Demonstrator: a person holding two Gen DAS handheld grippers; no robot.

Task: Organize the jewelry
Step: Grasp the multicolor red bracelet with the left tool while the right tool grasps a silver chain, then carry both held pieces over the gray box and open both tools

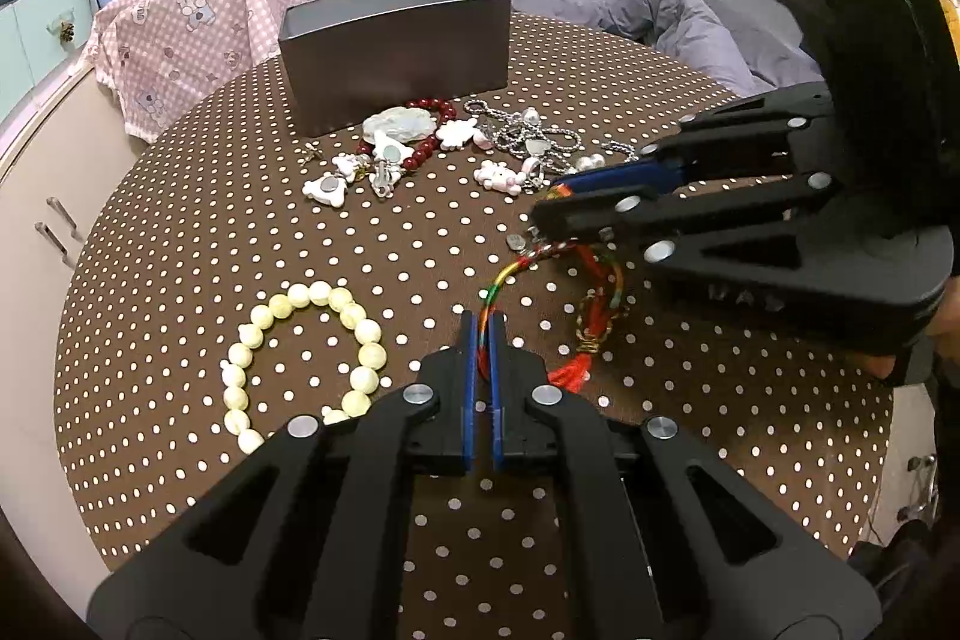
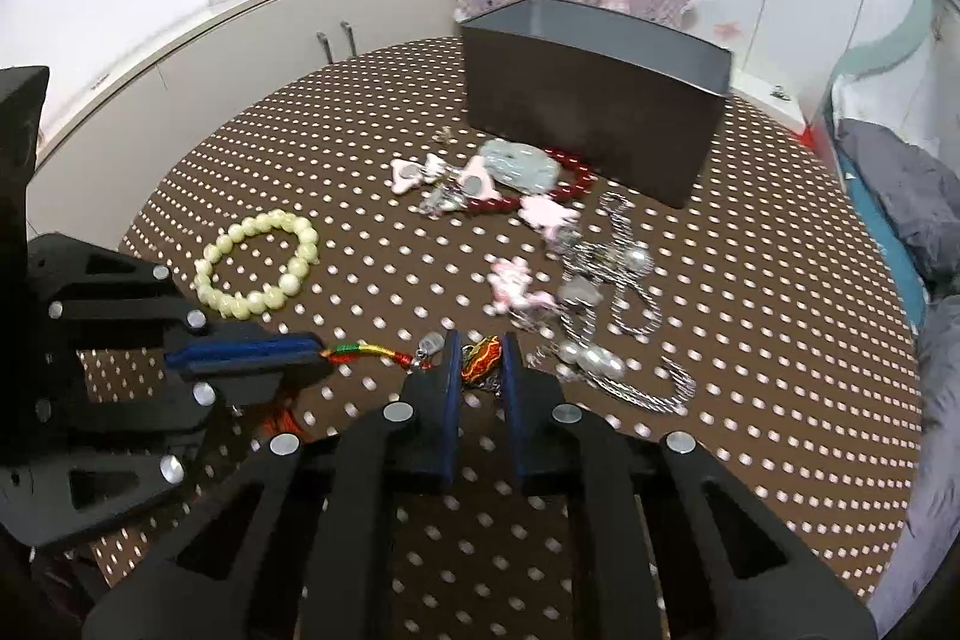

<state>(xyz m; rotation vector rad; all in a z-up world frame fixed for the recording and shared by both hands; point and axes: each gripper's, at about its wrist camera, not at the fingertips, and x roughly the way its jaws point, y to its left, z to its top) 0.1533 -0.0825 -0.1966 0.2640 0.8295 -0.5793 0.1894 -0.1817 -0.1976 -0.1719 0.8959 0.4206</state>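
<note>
A rainbow woven cord bracelet (image 1: 510,274) with red tassel (image 1: 570,370) lies on the dotted brown tablecloth (image 1: 240,250). My left gripper (image 1: 482,322) is shut on one end of the cord. My right gripper (image 1: 549,205) comes in from the right and is shut on the cord's other end (image 2: 480,355). In the right wrist view the left gripper (image 2: 321,355) holds the stretched cord (image 2: 366,352). A cream bead bracelet (image 1: 300,358) lies left. A pile of charms, a red bead bracelet (image 1: 429,109) and silver chains (image 1: 522,136) lies before a dark open box (image 1: 396,40).
The table is round; its edge curves near the left and front. A pink patterned cloth (image 1: 192,34) hangs over something behind the box. A grey duvet (image 1: 660,10) lies on a bed to the right. White cabinets (image 2: 210,58) stand beside the table.
</note>
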